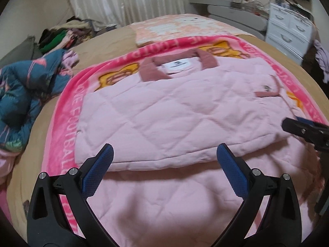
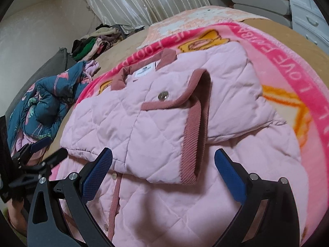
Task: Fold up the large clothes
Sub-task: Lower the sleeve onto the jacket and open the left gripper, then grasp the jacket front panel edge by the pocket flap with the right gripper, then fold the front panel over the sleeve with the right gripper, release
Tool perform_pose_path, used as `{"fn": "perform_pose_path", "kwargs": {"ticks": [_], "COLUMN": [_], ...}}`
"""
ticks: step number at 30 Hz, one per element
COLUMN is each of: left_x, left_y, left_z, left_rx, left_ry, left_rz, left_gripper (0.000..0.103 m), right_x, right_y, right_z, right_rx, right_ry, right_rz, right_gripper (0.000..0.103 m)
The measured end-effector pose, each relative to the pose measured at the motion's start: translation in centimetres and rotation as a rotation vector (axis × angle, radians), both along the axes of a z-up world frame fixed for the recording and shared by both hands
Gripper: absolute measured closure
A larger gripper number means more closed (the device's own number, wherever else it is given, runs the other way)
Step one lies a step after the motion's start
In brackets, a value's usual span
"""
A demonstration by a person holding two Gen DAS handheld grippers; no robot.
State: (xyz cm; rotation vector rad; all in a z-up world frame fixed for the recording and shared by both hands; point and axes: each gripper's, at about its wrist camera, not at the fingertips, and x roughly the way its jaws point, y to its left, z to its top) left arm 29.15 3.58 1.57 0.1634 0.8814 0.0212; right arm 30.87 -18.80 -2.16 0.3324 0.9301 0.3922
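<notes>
At the bottom of each wrist view, the left gripper (image 1: 164, 158) and right gripper (image 2: 163, 160) hover spread wide, clasping nothing. Just beyond them the pink quilted jacket (image 1: 164, 107) lies partly folded at frame centre on a pink blanket (image 1: 67, 107). A blue floral garment (image 1: 22, 94) sits at left, a white dresser (image 1: 287, 35) upper right.

Quilted matt jacket (image 1: 174, 111) (ribbed trim), fleecy blanket (image 1: 67, 111)
</notes>
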Motion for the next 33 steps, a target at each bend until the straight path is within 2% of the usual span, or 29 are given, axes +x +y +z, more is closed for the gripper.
{"fn": "perform_pose_path", "kwargs": {"ticks": [6,7,8,10,11,14,16,19,21,23,27,33], "left_x": [1.1,1.3,1.5,2.0,2.2,2.6,2.6,2.8,3.1,3.7,5.0,7.5], "left_y": [3.8,4.6,5.1,6.4,7.3,9.1,10.0,10.7,10.7,10.4,9.3,7.5], "left_z": [-0.4,-0.4,-0.4,-0.5,-0.6,-0.7,-0.5,0.0,0.3,0.8,1.4,0.4], "left_rx": [-0.046,-0.063,-0.076,-0.12,-0.148,-0.208,-0.234,-0.243,-0.24,-0.234,-0.238,-0.247], "left_ry": [0.004,0.007,0.009,0.015,0.021,0.024,0.02,0.005,0.0,-0.01,-0.019,0.008], "left_rz": [0.098,0.117,0.131,0.168,0.184,0.224,0.245,0.258,0.253,0.244,0.221,0.193], "left_gripper": [0.009,0.009,0.009,0.009,0.009,0.009,0.009,0.009,0.009,0.009,0.009,0.009], "right_x": [0.6,0.7,0.9,0.9,0.8,0.3,-0.1,-0.3,-0.2,0.5,2.2,4.5], "right_y": [-0.5,-0.5,-0.5,-0.5,-0.4,0.1,1.0,2.1,2.1,1.8,1.7,0.8], "right_z": [-1.6,-1.7,-1.8,-1.8,-1.6,-0.5,1.2,5.2,7.6,8.6,8.1,4.1], "right_rx": [0.065,0.078,0.086,0.099,0.089,0.054,-0.027,-0.139,-0.172,-0.187,-0.257,-0.274], "right_ry": [0.058,0.063,0.067,0.062,0.049,-0.007,-0.079,-0.252,-0.355,-0.405,-0.442,-0.333], "right_rz": [-0.033,-0.034,-0.029,-0.019,-0.016,0.024,0.058,0.102,0.115,0.122,0.133,0.104], "right_gripper": [0.005,0.014,0.029,0.04,0.056,0.078,0.081,0.083,0.083,0.083,0.083,0.083]}}
